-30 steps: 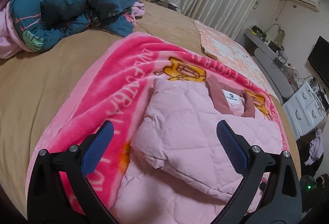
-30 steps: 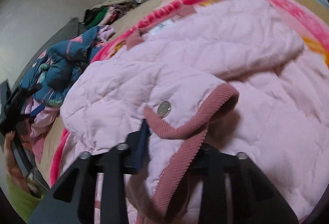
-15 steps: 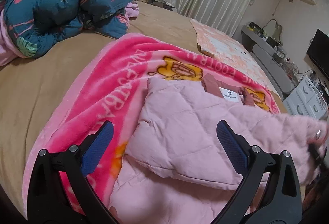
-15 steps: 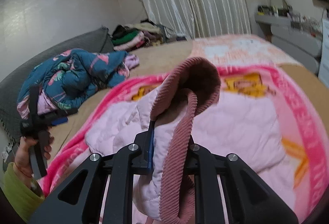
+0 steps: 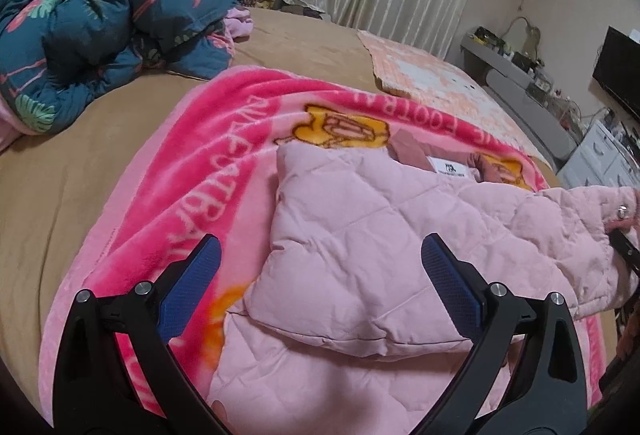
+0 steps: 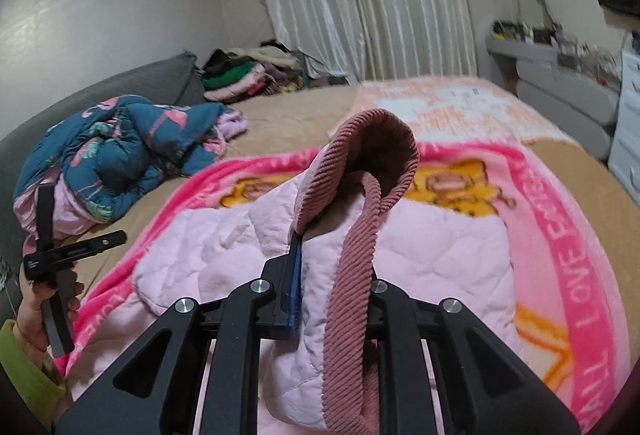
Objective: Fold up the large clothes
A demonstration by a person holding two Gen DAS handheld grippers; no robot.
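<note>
A pale pink quilted jacket (image 5: 352,243) lies on a bright pink blanket (image 5: 200,155) on the bed, its left side folded in over the body. My left gripper (image 5: 320,271) hovers open over that folded part, nothing between its blue pads. My right gripper (image 6: 320,275) is shut on the jacket's sleeve end, and the ribbed dusty-pink cuff (image 6: 372,159) stands up above the jaws. In the left wrist view that lifted sleeve (image 5: 592,219) stretches to the right edge. The left gripper (image 6: 60,259) shows in a hand at far left of the right wrist view.
A crumpled teal flamingo quilt (image 5: 92,23) lies at the head of the tan bed (image 5: 60,195). A peach patterned blanket (image 5: 424,75) lies beyond the pink one. Piled clothes (image 6: 248,71) sit by the curtains. A grey dresser (image 5: 528,95) and white drawers (image 6: 628,115) stand to the right.
My right gripper has risen with the sleeve cuff, lifting it clear of the jacket body. The left gripper has drifted a little forward and down over the folded side, still open.
</note>
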